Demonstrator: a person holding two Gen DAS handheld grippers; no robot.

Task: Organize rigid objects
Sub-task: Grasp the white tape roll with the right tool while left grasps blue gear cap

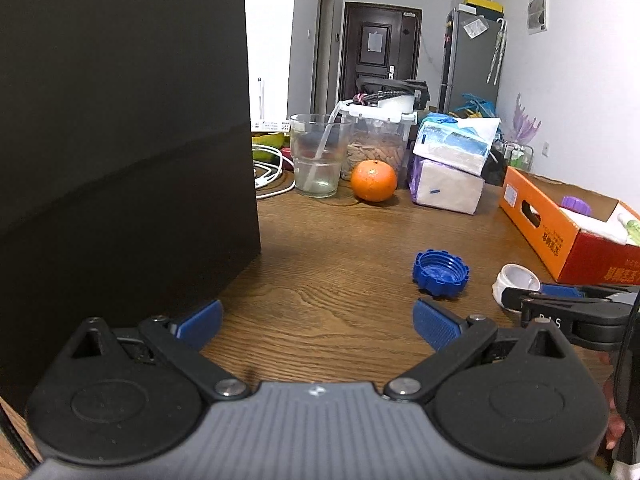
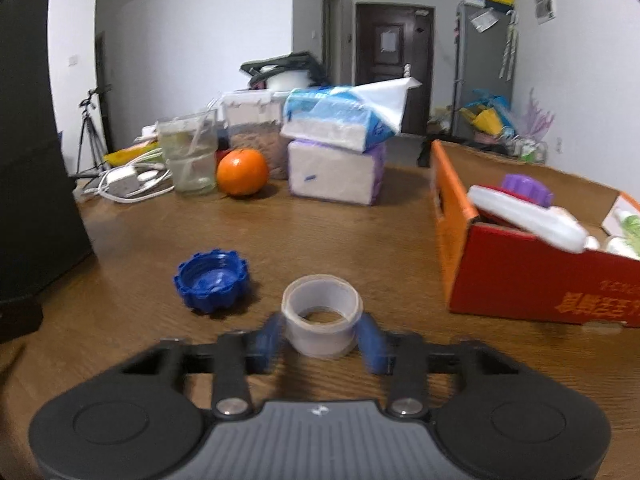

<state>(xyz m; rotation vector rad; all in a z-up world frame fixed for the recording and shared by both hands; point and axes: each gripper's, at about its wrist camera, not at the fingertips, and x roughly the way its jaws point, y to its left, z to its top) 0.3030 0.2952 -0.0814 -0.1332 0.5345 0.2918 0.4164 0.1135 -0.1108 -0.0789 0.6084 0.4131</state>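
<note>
A roll of clear tape [image 2: 322, 316] lies flat on the wooden table [image 2: 320, 232], and my right gripper [image 2: 322, 334] is shut on it, one blue pad against each side. In the left wrist view the same tape roll [image 1: 516, 280] shows at the right with the right gripper [image 1: 532, 292] around it. A blue ridged bottle cap [image 2: 212, 282] lies open side up just left of the tape. My left gripper [image 1: 318, 324] is open and holds nothing; the blue cap [image 1: 440, 272] lies ahead of its right finger. An orange and red cardboard box [image 2: 520, 276] at the right holds a white bottle [image 2: 528, 216] and a purple cap [image 2: 526, 188].
A tall black box [image 1: 120, 140] stands close on the left. Along the far side of the table are a glass [image 2: 188, 156] with a straw, an orange [image 2: 242, 172], two stacked tissue packs [image 2: 336, 152], a lidded food container and white cables [image 2: 128, 184].
</note>
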